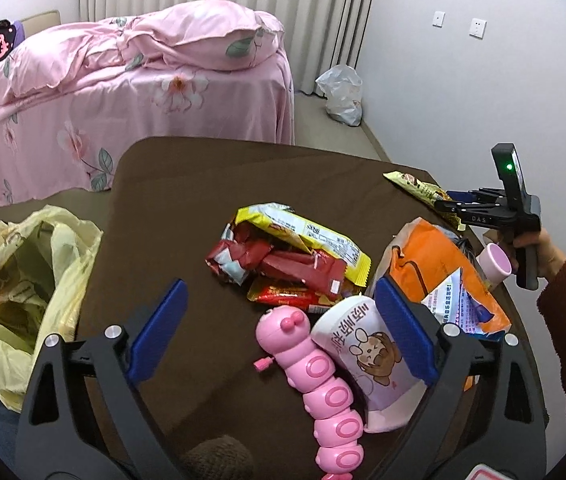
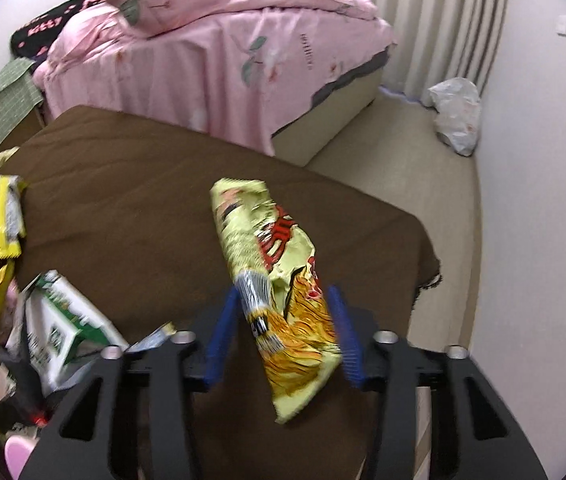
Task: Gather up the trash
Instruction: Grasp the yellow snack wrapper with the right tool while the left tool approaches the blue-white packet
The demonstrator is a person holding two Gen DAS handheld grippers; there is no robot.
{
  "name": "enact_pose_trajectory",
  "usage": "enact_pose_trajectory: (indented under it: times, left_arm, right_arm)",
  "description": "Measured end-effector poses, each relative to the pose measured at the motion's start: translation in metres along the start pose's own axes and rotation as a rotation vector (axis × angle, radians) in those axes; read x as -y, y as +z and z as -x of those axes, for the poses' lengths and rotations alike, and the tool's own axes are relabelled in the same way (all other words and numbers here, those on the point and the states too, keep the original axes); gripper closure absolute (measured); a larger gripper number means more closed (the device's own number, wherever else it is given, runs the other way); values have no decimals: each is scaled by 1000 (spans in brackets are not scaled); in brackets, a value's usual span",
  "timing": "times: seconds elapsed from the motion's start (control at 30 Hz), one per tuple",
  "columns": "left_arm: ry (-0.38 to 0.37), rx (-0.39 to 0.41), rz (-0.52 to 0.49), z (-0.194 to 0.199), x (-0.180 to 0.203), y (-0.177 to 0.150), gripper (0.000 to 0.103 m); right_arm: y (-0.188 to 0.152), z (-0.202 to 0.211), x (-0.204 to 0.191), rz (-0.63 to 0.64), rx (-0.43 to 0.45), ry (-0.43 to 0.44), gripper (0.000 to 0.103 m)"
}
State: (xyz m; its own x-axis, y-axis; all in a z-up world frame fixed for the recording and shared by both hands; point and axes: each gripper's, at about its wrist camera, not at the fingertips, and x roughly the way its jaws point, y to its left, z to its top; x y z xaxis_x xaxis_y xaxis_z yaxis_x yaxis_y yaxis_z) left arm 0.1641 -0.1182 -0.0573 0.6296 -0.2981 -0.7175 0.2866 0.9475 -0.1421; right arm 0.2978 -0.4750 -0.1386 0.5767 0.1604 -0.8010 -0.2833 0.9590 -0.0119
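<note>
Here, in the right wrist view, the right gripper (image 2: 283,332) sits low in the frame with a crumpled yellow-green snack wrapper (image 2: 275,280) between its blue pads (image 2: 219,340). The wrapper carries red characters and orange noodle-like artwork, too blurred to read. The jaws stand part-way in, and motion blur hides whether the pads actually press on the foil, so the grip cannot be told. The wrapper lies on the brown tablecloth (image 2: 123,200), running from the centre of the frame down toward the camera.

At lower left of that view a white-and-green carton (image 2: 59,328) shows print that is not legible.

Over in the left wrist view, the left gripper (image 1: 279,332) points down at the table with its jaws wide apart and nothing clamped. Between its fingers lie a pink caterpillar toy (image 1: 323,384) and a white cup (image 1: 367,356) printed with a cartoon animal and large brown Chinese characters. Just above, centre frame, sits a heap of red and yellow wrappers (image 1: 287,256), the yellow one with a white label panel of tiny text. At right is an orange bag (image 1: 431,268).

At far right of this view a hand (image 1: 543,248) in a rust-red sleeve grips the other tool's handle, marked "DAS", with a green light lit. A yellow plastic bag (image 1: 19,292) gapes open at lower left, beside the table.
</note>
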Motion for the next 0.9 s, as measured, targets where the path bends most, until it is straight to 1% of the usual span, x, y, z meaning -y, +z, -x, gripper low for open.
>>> enact_pose_trajectory:
  times: [0.07, 0.13, 0.3, 0.4, 0.43, 0.47, 0.6, 0.67, 0.73, 0.77, 0.83, 0.9]
  left_arm:
    - [-9, 2, 2, 1, 1, -2, 14]
    - [-18, 6, -4, 4, 3, -3, 14]
    - [-42, 24, -51, 19, 15, -11, 14]
    - [-74, 23, -94, 26, 26, -18, 15]
    - [-84, 22, -106, 28, 30, -20, 16]
    - [-92, 21, -114, 30, 34, -22, 19]
    - [-110, 7, -121, 33, 46, -29, 23]
    - [-115, -14, -94, 30, 49, -31, 30]
    - [-136, -29, -74, 32, 54, -30, 32]
    - [-143, -22, -83, 35, 58, -29, 33]
    - [-136, 17, -132, 45, 71, -28, 33]
    - [-157, 40, -170, 52, 86, -26, 33]
  right_arm:
    - [-5, 7, -6, 0, 1, 1, 74]
    - [-11, 18, -8, -12, 6, -19, 76]
    - [-19, 57, -5, -74, 70, -111, 76]
    - [-25, 88, -4, -122, 120, -178, 76]
    - [-27, 99, -5, -140, 140, -195, 76]
    - [-30, 110, -7, -157, 157, -197, 76]
    - [-44, 143, -23, -199, 207, -208, 76]
    - [-53, 157, -36, -219, 228, -181, 76]
    - [-64, 167, -49, -227, 239, -159, 76]
    - [-70, 172, -57, -223, 248, -154, 76]
    - [-82, 180, -69, -224, 267, -155, 76]
    - [-92, 186, -78, -236, 281, -153, 76]
